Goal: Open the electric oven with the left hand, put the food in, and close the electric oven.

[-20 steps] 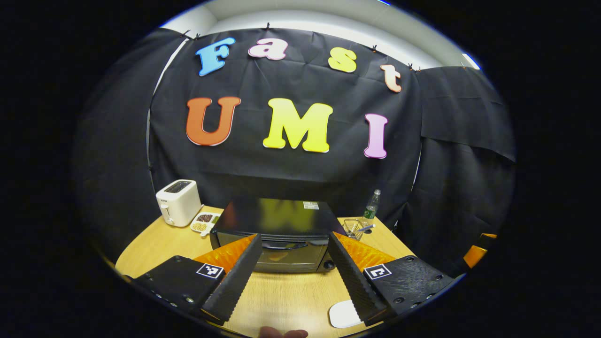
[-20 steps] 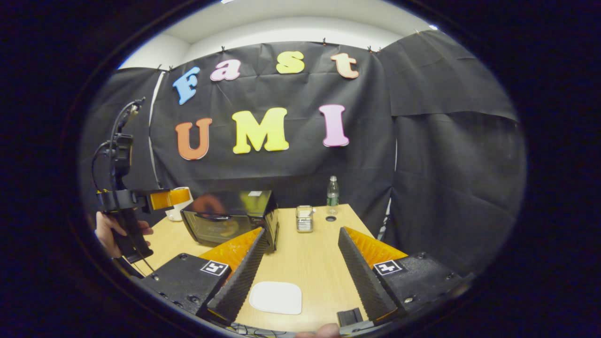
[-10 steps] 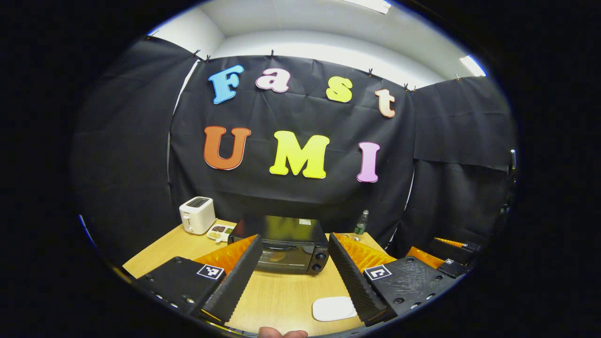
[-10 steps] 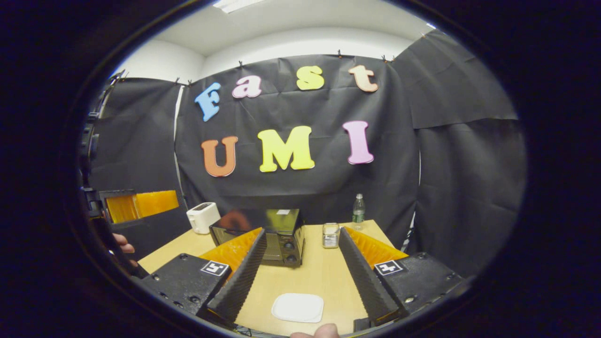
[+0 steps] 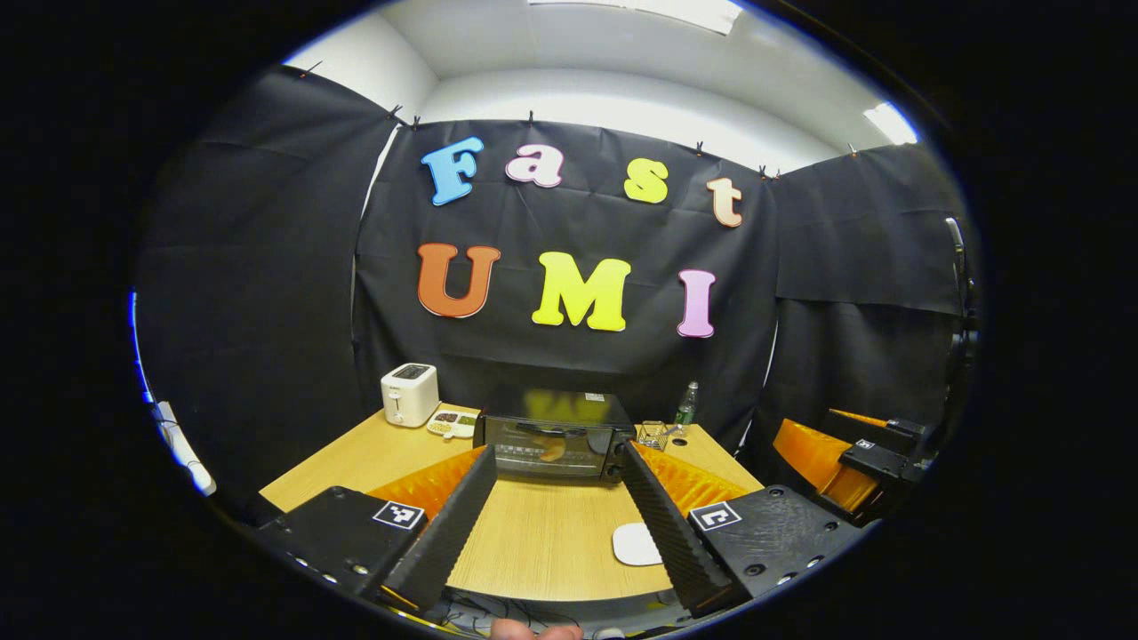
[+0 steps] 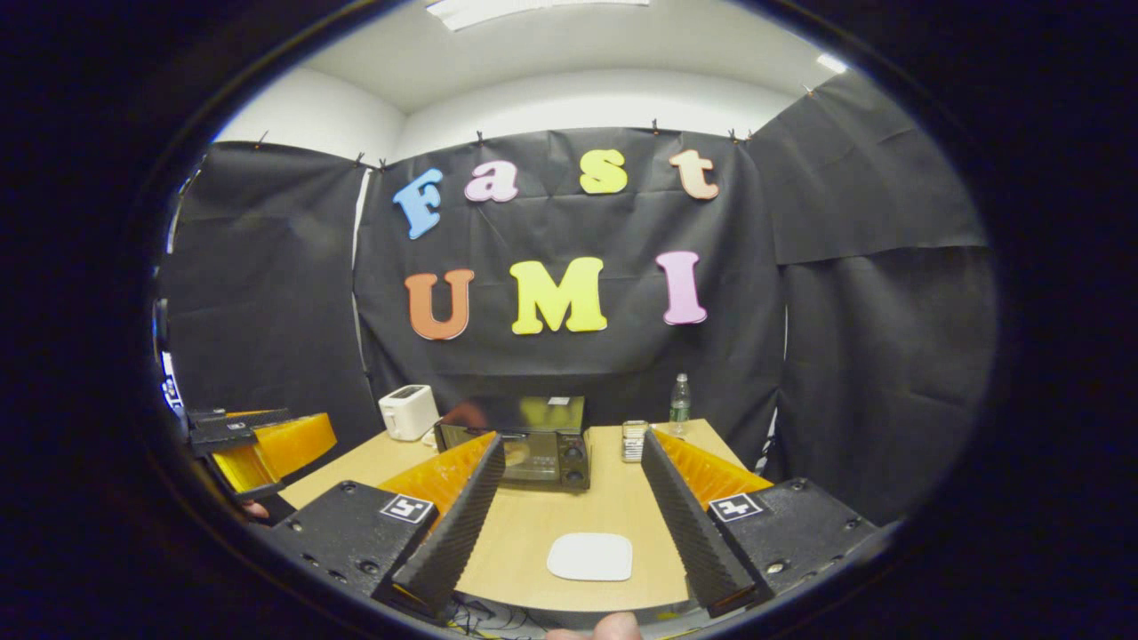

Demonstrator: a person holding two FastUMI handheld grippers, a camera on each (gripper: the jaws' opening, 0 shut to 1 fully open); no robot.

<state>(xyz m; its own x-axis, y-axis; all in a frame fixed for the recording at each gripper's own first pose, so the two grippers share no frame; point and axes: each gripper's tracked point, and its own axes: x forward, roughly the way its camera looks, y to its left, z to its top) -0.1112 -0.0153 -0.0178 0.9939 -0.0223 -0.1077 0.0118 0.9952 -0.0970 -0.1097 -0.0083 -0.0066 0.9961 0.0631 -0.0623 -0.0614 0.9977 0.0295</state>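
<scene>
**Both grippers back from the oven, door shut**

Far across the worktop (image 5: 533,542): electric oven (image 5: 551,440), closed, something orange-brown faintly behind the glass. White plate (image 6: 589,557) bare. Small dish (image 5: 451,424) with brown and green bits. Left gripper (image 5: 547,524) and right gripper (image 6: 573,524) spread wide, empty. Best approached level, square to the handle.

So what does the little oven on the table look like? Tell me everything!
The electric oven is a small black box with a shiny top that mirrors the wall. Its front has a glass door with a dark handle along the top, and the door is shut. Two round knobs sit one above the other on the right of the front. It stands upright toward the back of the wooden table. Neither gripper touches it. Something orange shows in the glass, but I cannot tell what it is.
</scene>
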